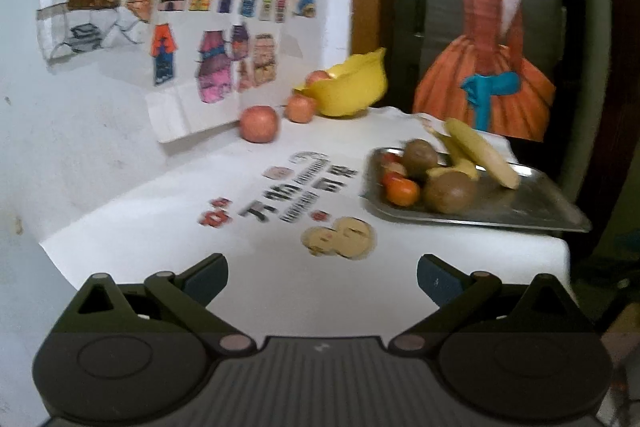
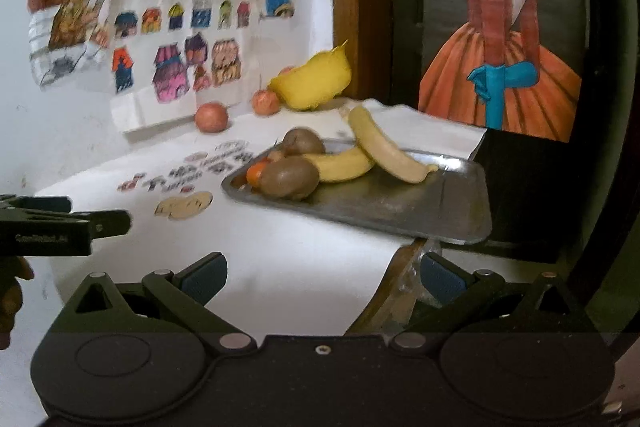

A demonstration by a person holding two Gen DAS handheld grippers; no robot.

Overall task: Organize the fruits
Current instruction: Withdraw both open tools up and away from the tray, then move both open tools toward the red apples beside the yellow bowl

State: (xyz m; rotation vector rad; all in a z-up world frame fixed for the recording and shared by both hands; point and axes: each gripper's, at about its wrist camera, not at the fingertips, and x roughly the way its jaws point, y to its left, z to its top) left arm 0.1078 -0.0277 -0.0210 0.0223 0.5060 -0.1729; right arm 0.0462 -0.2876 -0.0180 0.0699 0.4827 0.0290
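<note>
Steel tray (image 2: 400, 203) sits at the tabletop's (image 1: 248, 267) right edge, one corner overhanging it. It holds two bananas (image 2: 384, 143), two kiwis (image 2: 290, 177) and small orange and red fruits (image 1: 402, 191), bunched at its far-left end. Yellow bowl (image 1: 348, 87) stands at the far edge by the wall, one apple (image 1: 318, 77) inside, two apples (image 1: 259, 123) loose on the tabletop just left of it. Left gripper (image 1: 322, 277) and right gripper (image 2: 322, 277) hover over the near edge, fingers apart, both empty.

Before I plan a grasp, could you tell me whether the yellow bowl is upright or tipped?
Tipped: the yellow bowl leans with its mouth tilted toward the apples, one rim raised high.
</note>
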